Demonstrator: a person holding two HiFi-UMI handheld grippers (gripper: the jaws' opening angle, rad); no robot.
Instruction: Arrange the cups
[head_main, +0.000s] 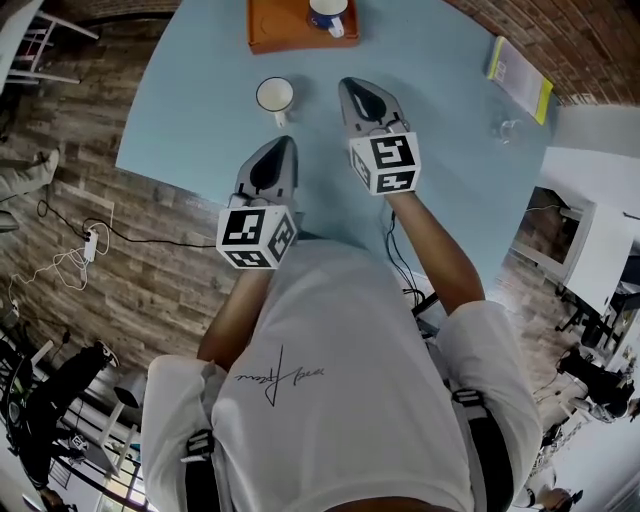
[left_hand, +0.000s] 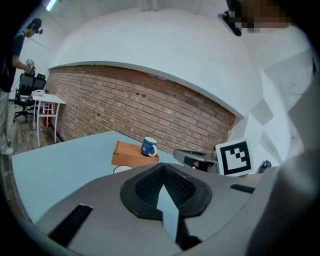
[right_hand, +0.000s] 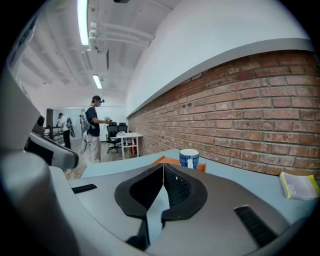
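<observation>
At twelve o'clock in the head view, the top edge cuts off the orange board (head_main: 290, 30) and the blue cup (head_main: 328, 15) on it. A clear thing (head_main: 505, 128) at two o'clock is too small to tell. The left gripper (left_hand: 163, 172) hides most of the white cup (left_hand: 121, 169) in its own view.

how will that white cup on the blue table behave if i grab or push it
The white cup looks like glazed ceramic, so it is probably rigid, slippery and breakable. Standing upright and squat, it would likely slide rather than tip when pushed.
</observation>
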